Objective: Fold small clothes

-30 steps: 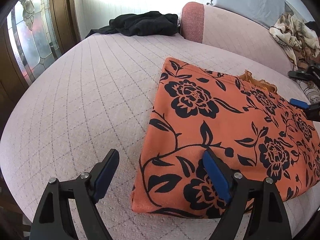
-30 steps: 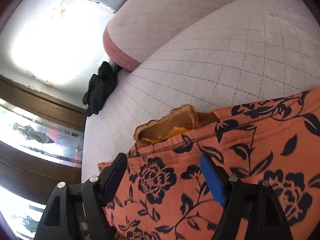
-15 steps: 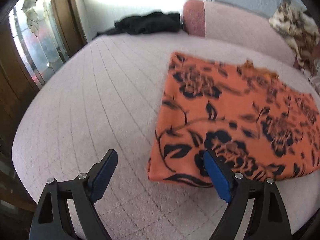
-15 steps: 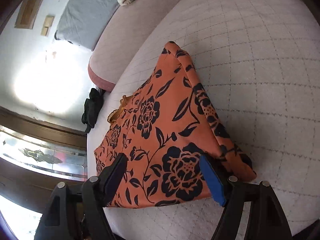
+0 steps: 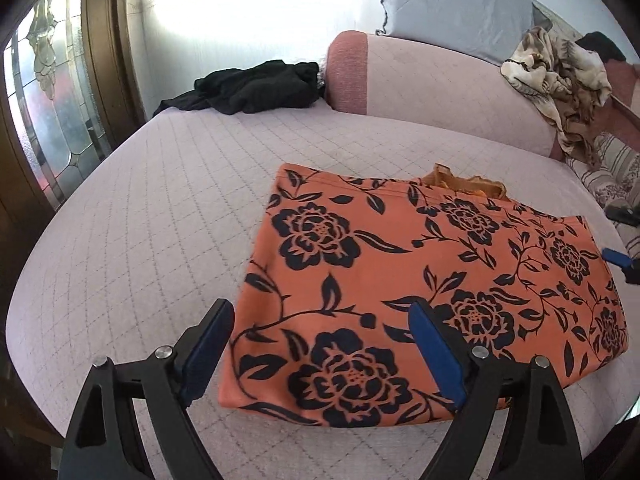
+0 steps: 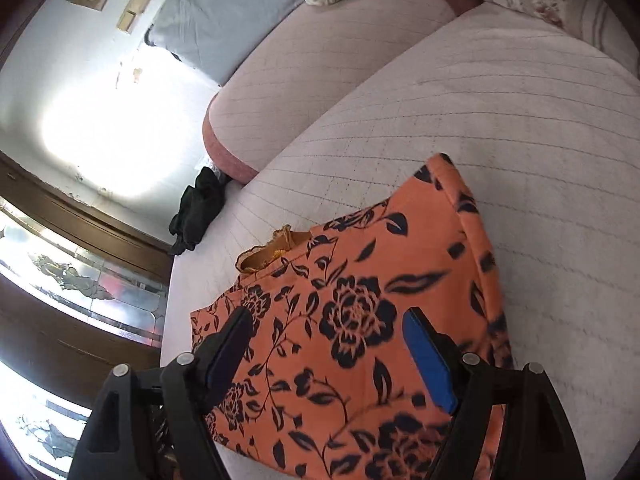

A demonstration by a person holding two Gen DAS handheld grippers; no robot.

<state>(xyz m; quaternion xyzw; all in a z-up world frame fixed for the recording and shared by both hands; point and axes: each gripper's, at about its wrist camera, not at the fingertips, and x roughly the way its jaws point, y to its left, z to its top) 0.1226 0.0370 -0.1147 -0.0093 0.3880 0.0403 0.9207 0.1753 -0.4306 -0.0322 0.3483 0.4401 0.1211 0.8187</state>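
An orange garment with black flowers point(image 5: 400, 280) lies folded flat on the pale pink quilted cushion point(image 5: 160, 208); a yellow-brown lining point(image 5: 464, 182) peeks out at its far edge. My left gripper point(image 5: 320, 312) hangs open above the garment's near left corner, nothing between its blue pads. In the right wrist view the same garment point(image 6: 360, 320) fills the lower middle. Above its right part my right gripper point(image 6: 326, 320) stands open and empty. One blue fingertip point(image 5: 614, 257) of the right gripper shows at the garment's right edge in the left wrist view.
A crumpled black garment point(image 5: 256, 88) lies at the far left of the cushion beside the pink backrest point(image 5: 440, 88). A patterned cloth heap point(image 5: 560, 76) and a grey pillow point(image 5: 452, 12) sit on the backrest. A glass-panelled wooden door point(image 5: 52, 112) stands left, past the cushion's rounded edge.
The left gripper pulled back and rose slightly, so more of the garment shows. The right gripper swung from the garment's far lining edge to above its right part. Both stayed open.
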